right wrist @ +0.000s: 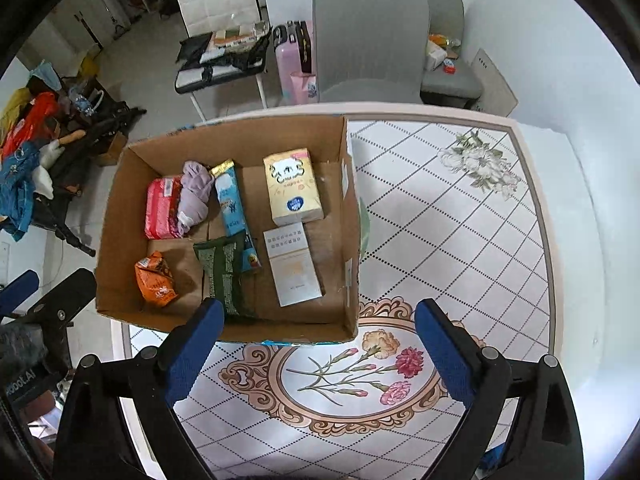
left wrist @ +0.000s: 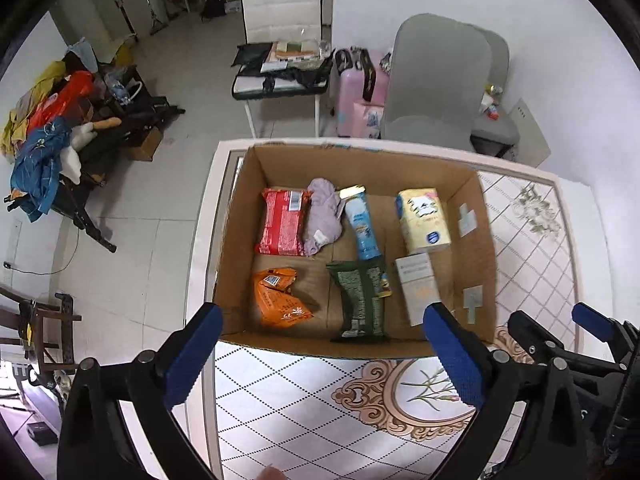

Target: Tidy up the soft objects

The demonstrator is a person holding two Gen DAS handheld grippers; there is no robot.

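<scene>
We judge the sorting to be nearly or wholly finished: every soft thing we can see already lies inside the cardboard box (right wrist: 352, 216) on the tabletop (right wrist: 460, 240). In it we find a red packet (left wrist: 283, 222) with a lilac cloth (left wrist: 323, 216) touching its side, a blue tube (left wrist: 362, 226), a yellow tissue pack (left wrist: 424, 220), a white carton (left wrist: 418, 286), a green pouch (left wrist: 360, 300) and an orange packet (left wrist: 280, 298). Nothing loose remains on the patterned surface around the box, so we see little left to move, unless the items inside are to be straightened.

Our left hand-held gripper (left wrist: 320, 364) has its jaws spread wide with nothing between them, above the near edge of the box. Our right hand-held gripper (right wrist: 316, 360) is likewise spread and empty, over the flower medallion just beside the box.

Beyond the tabletop stand a grey chair (right wrist: 368, 36), a white chair (left wrist: 280, 12) piled with items, and a pink suitcase (left wrist: 360, 92); none of them blocks us.
</scene>
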